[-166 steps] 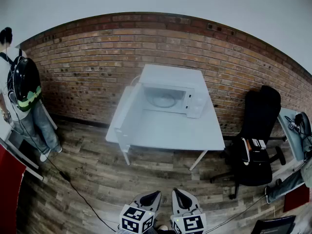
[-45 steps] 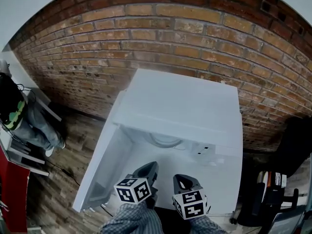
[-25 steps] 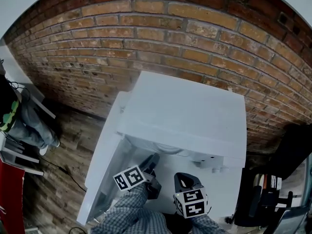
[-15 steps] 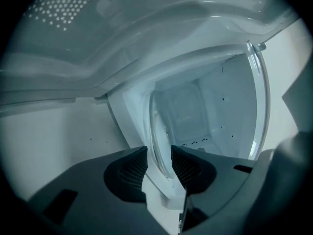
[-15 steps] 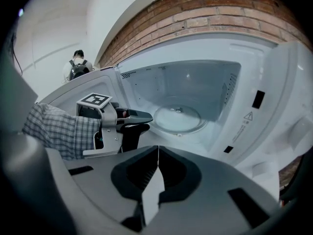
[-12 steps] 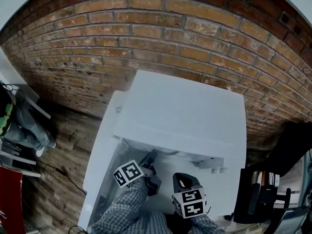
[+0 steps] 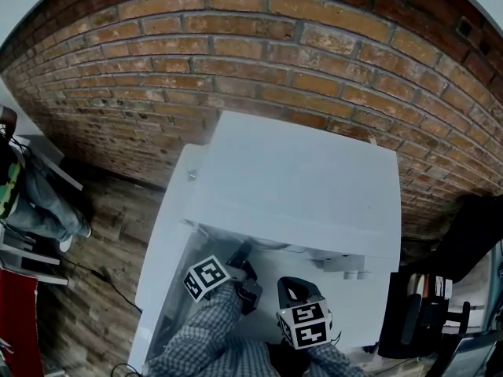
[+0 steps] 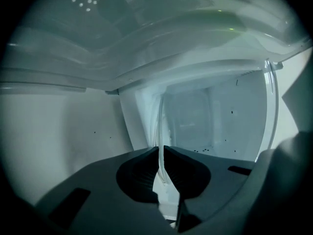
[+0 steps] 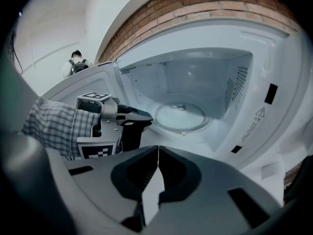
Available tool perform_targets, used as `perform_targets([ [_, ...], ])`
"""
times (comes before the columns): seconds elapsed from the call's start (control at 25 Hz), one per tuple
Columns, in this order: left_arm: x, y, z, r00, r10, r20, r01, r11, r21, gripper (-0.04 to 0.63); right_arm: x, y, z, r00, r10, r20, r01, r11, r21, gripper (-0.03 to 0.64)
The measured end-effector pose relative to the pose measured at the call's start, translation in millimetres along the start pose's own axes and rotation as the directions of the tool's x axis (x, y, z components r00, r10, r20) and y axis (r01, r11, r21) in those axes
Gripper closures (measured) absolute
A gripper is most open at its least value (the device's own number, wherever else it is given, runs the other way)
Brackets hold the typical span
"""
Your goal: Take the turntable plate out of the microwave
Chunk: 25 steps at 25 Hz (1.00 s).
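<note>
In the head view the microwave top hides its cavity, and only a sliver of the plate shows under the front edge. The left gripper, jaws just closing on the plate's rim, has its tips lost beneath that edge. Its own view gives the plate only edge-on, as a thin glassy line. A person is cut off at the left edge.

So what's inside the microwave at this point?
The glass turntable plate lies on the floor of the microwave. The left tool reaches in; its jaws have just been closing and now pinch the plate's rim. Whatever sits under the plate is covered.
</note>
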<state>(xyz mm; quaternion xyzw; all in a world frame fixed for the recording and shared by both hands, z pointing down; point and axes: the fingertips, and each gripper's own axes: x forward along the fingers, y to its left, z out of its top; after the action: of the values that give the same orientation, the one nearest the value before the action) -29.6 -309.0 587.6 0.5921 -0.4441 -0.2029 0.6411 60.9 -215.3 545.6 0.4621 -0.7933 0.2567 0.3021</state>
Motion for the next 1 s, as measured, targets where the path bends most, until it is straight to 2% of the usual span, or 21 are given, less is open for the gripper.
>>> perform_targets([
  [0.08,0,-1,1,1.0,-0.006,0.005,0.006,1.0,-0.02,0.558,4,1,0,1.0,0.019,0.008,-0.019,0.999,0.039,0.598],
  [0.16,0,-1,1,1.0,-0.007,0.005,0.007,0.999,-0.033,0.559,8,3,4,0.996,0.067,0.057,-0.075,0.987,0.144,0.598],
  [0.24,-1,-2,0,1.0,-0.01,0.005,0.01,0.999,-0.042,0.56,14,4,9,0.982,0.132,0.137,-0.169,0.937,0.305,0.598],
  [0.36,-1,-5,0,1.0,-0.024,0.006,0.024,0.998,-0.05,0.561,23,1,16,0.95,0.191,0.248,-0.297,0.799,0.522,0.598],
  [0.44,-2,-8,0,0.999,-0.034,0.006,0.034,0.998,-0.057,0.561,30,-4,17,0.93,0.201,0.307,-0.357,0.684,0.636,0.598],
  [0.48,-2,-9,0,0.999,-0.038,0.006,0.038,0.997,-0.06,0.561,33,-7,17,0.919,0.201,0.339,-0.388,0.614,0.687,0.598],
  [0.56,-3,-12,-1,0.999,-0.045,0.004,0.046,0.997,-0.065,0.561,39,-11,21,0.888,0.197,0.417,-0.458,0.474,0.752,0.597],
  [0.6,-3,-14,-1,0.999,-0.049,0.001,0.048,0.997,-0.064,0.561,41,-14,24,0.868,0.189,0.459,-0.494,0.418,0.762,0.597],
  [0.68,-3,-15,-3,0.999,-0.053,-0.007,0.053,0.997,-0.059,0.561,44,-20,29,0.836,0.159,0.525,-0.546,0.341,0.766,0.597],
  [0.8,-3,-16,-3,0.998,-0.063,-0.013,0.063,0.997,-0.046,0.561,48,-29,33,0.814,0.122,0.569,-0.577,0.293,0.762,0.587],
  [0.88,-2,-20,-3,0.996,-0.084,-0.016,0.083,0.996,-0.042,0.561,53,-34,39,0.798,0.124,0.59,-0.599,0.279,0.751,0.509],
  [1.0,0,-27,-4,0.993,-0.115,-0.027,0.114,0.993,-0.044,0.561,60,-39,43,0.789,0.12,0.603,-0.612,0.245,0.752,0.508],
])
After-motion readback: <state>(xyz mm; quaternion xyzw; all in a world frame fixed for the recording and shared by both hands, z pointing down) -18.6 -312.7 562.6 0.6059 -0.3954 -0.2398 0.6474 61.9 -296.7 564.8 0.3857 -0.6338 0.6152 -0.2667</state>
